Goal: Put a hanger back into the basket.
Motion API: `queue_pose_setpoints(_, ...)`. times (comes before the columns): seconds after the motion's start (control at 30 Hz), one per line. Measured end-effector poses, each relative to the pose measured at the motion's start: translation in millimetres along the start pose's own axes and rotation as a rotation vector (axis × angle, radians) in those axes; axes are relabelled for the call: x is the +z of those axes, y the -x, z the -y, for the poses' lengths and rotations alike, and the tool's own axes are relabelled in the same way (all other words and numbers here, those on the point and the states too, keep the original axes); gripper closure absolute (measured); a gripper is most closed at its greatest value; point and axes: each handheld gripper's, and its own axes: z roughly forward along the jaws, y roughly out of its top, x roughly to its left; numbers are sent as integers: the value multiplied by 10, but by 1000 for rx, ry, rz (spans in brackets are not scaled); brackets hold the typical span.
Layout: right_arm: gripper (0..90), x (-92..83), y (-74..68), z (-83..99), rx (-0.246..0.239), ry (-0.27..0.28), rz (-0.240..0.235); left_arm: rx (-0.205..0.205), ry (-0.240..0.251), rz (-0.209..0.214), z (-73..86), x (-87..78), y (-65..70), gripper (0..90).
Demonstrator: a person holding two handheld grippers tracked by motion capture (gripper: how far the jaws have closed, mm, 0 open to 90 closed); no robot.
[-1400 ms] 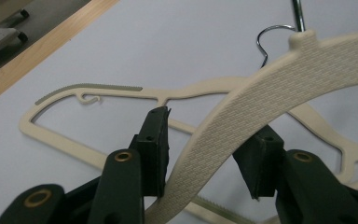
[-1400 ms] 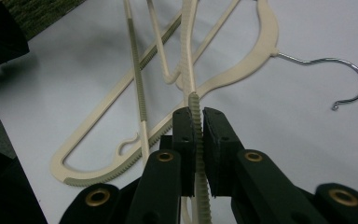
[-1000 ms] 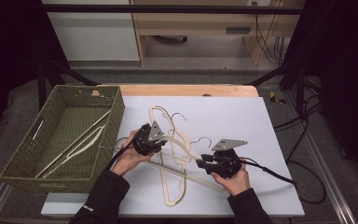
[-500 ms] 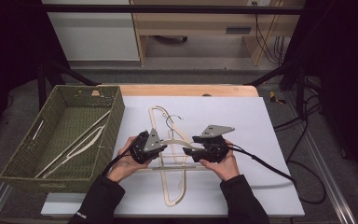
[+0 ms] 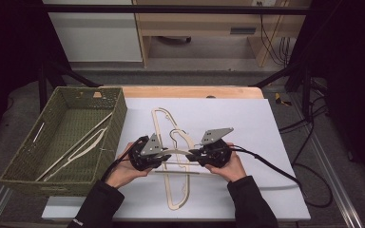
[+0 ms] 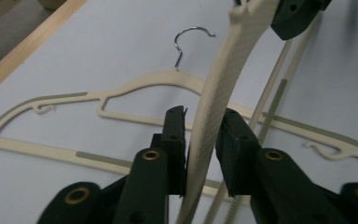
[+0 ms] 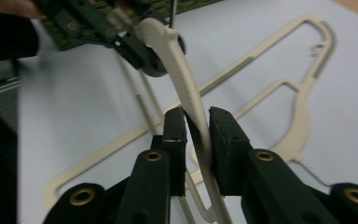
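Both the left gripper (image 5: 164, 159) and right gripper (image 5: 194, 155) seem clamped on the lifted hanger (image 6: 214, 100); raise evenly, keeping its arm centred between the jaws.

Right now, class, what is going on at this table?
A person holds a gripper in each hand and lifts one cream hanger between them. The left gripper and the right gripper each clamp one shoulder of it; the right one has just been closing. A second hanger lies flat on the white table. More hangers lie in the green basket at the left.
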Motion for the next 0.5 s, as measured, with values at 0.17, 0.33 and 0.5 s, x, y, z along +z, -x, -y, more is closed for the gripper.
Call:
queue_pose_setpoints(0.17,865,-34,-42,27,-23,-27,-99,-28,34,15,-12,-85,19,535)
queue_pose_setpoints(0.33,875,-122,-98,16,-29,-7,-133,-71,83,58,-21,-241,27,436)
queue_pose_setpoints(0.5,876,-217,-150,2,-59,14,-139,-68,82,85,-42,-302,44,515)
